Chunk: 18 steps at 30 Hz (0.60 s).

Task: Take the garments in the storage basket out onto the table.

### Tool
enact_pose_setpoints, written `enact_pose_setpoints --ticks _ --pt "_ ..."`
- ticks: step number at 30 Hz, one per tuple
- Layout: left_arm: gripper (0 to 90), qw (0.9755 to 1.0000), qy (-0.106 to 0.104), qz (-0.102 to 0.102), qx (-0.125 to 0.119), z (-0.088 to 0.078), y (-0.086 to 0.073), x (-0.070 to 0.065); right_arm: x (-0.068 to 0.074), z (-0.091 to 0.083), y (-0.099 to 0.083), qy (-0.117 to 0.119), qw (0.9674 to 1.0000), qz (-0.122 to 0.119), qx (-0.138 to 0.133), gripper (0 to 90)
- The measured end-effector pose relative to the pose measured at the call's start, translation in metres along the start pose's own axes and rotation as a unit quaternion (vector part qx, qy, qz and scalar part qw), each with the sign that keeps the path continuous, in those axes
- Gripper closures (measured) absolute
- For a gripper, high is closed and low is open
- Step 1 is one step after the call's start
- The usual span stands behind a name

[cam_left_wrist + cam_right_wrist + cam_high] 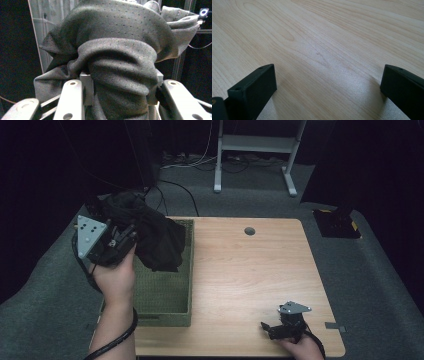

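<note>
Right tool sits nearest, low at the counter's near-right corner, its jaws spread wide over bare wood with nothing between them; in the right gripper view the two black jaws frame only wood grain. Left tool is farther off, held up above the counter's left edge, and it is clamped tight on a bunch of dark cloth. In the left gripper view the cloth is pinched at a gathered waist between the pads, bulging above the grip and running down below it.

From the left tool the cloth hangs away to the right, draped over the far end of the green basket that sits along the counter's left side. Its length runs roughly downward from the grip, the loose end dangling inside the basket's far half. The left hand is plainly the nearer one to both; the right tool is well apart across the counter. Judging by this, lifting the cloth clear falls to the left.
</note>
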<state>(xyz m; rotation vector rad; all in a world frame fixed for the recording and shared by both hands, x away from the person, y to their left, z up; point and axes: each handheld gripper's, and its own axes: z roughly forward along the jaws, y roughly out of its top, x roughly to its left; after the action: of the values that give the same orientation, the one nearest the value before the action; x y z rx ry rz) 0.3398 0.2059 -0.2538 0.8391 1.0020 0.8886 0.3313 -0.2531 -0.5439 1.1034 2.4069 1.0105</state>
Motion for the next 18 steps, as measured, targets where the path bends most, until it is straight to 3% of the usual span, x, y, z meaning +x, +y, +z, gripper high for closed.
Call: enact_pose_setpoints --ticks 6,12,18 --pt "55.5 0.9996 -0.014 -0.014 -0.018 0.002 0.011 -0.009 0.000 0.000 0.000 0.000 1.0000 0.000 0.000 0.1" --pt "55.6 0.9993 -0.022 -0.010 -0.028 0.003 0.020 -0.016 0.000 0.000 0.000 0.001 1.0000 0.001 0.000 0.1" --pt "55.5 0.9986 -0.028 -0.019 -0.040 0.004 0.028 -0.021 -0.001 0.000 0.000 0.002 1.0000 0.002 -0.001 0.1"
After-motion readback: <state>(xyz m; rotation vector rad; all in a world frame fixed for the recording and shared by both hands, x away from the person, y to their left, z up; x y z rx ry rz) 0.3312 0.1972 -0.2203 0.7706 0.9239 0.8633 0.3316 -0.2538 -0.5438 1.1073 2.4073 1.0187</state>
